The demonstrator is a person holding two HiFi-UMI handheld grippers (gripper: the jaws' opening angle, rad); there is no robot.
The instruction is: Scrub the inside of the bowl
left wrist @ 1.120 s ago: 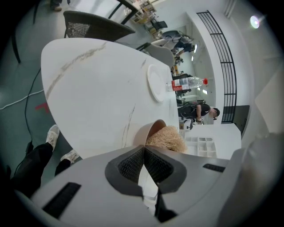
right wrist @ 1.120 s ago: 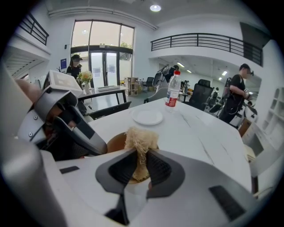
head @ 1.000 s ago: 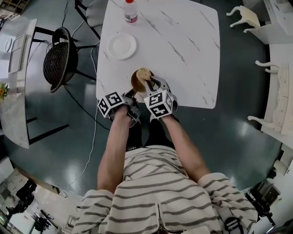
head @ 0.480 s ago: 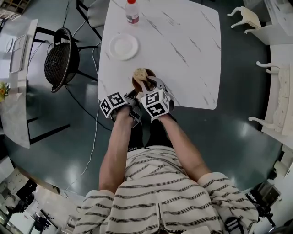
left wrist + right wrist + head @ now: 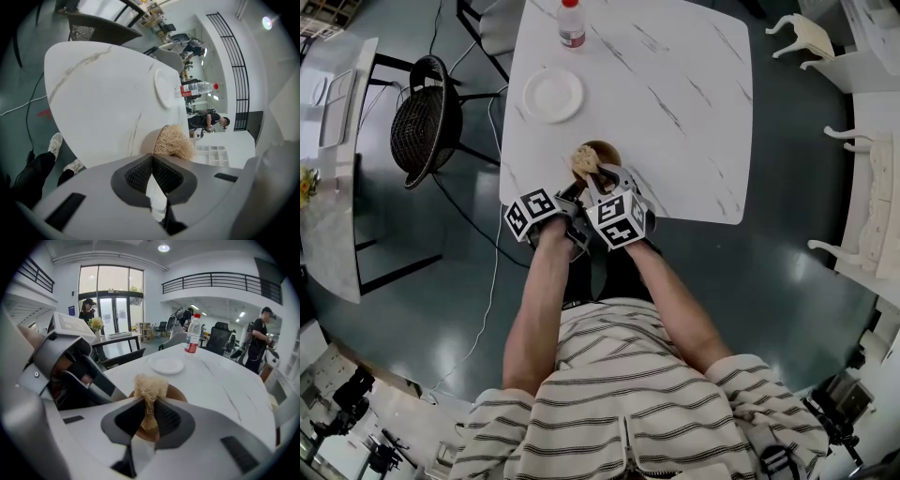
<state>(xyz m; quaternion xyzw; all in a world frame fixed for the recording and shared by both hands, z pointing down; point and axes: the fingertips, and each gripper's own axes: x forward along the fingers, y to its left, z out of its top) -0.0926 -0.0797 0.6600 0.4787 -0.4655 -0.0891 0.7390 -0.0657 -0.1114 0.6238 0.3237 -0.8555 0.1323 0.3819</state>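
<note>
1. I look steeply down over my striped shirt at a white marble table. Both my forearms reach to its near edge.
2. A brown wooden bowl stands upright on the table, close to that near edge and just beyond both tools.
3. The right tool is clenched on a pale, fibrous scrubber. In the right gripper view, the scrubber's lower part is pinched between the dark pads and its tufted top stands out above them.
4. The scrubber sits over the left part of the bowl's inside and hides some of the left rim.
5. The left tool is on the bowl's near-left side. In the left gripper view, its jaws are closed to a narrow V, with the tips gripping the bowl's wall.
6. The two tools are just beside each other, their marker cubes almost touching.
7. Farther along the table's left side lies a white plate, well apart from the bowl.
8. At the far left edge stands a clear bottle with a red cap and a red label.
9. A dark wicker chair stands on the floor to the table's left.
</note>
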